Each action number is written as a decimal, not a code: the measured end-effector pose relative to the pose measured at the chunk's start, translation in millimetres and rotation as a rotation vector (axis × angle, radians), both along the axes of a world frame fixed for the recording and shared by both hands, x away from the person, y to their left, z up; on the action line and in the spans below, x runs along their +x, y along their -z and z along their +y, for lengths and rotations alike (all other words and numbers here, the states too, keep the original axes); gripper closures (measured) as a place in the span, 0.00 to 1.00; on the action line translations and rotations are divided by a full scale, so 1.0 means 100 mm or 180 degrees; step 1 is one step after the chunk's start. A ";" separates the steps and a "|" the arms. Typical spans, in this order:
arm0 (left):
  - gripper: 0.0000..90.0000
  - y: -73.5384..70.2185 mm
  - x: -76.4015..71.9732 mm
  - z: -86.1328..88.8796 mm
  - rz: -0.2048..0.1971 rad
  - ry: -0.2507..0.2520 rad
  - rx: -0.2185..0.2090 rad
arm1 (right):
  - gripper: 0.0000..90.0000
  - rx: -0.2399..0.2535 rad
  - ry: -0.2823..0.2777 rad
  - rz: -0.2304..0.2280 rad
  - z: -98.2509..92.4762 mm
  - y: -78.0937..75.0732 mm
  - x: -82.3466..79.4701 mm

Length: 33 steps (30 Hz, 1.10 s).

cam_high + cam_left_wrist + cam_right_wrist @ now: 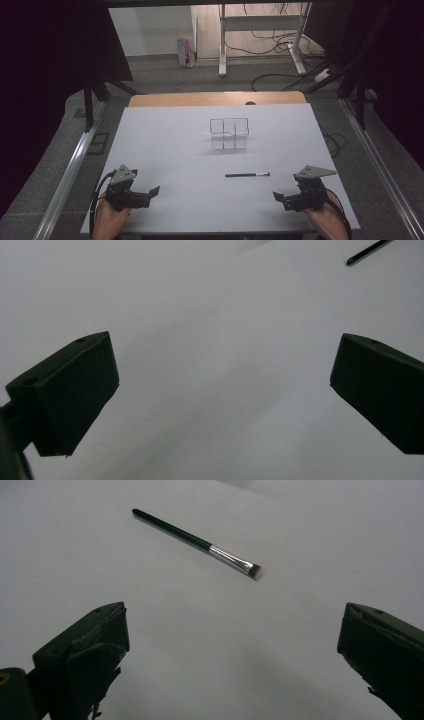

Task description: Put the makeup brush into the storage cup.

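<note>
Makeup brush lying flat on white desk, near clear divided organizer. Left hand-held gripper and right hand-held gripper both spread wide. Grey floor with cables behind.

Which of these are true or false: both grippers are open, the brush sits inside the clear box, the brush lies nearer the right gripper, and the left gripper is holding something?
1. Both the left gripper and the right gripper are open. True.
2. The brush sits inside the clear box. False: it lies flat on the table, in front of the box.
3. The brush lies nearer the right gripper. True.
4. The left gripper holds something. False: nothing is between its jaws.
</note>
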<state>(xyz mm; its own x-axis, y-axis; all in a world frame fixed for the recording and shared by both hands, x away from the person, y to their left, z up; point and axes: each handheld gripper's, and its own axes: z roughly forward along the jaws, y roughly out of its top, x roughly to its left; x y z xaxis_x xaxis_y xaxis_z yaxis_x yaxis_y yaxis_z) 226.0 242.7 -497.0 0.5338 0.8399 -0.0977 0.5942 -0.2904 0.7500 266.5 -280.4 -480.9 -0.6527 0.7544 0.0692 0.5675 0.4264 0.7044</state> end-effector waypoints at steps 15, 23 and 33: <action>0.00 0.00 -0.01 0.01 0.0035 0.0016 -0.0024 | 0.00 -0.0070 -0.0015 0.0075 0.05 0.02 0.01; 0.00 -0.01 -0.01 0.01 0.0066 -0.0016 0.0018 | 0.00 -0.0078 -0.0024 0.0060 0.06 -0.01 0.03; 0.00 -0.01 -0.01 0.03 0.0088 -0.0061 0.0002 | 0.01 -0.0177 -0.0026 0.0034 0.07 -0.03 0.07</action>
<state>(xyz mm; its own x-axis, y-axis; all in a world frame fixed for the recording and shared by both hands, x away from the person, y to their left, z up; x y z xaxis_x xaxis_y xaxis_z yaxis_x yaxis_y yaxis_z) 224.9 245.4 -496.2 0.5148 0.8500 -0.1117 0.6202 -0.2793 0.7330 273.3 -273.8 -477.6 -0.6583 0.7520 0.0345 0.5713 0.4692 0.6734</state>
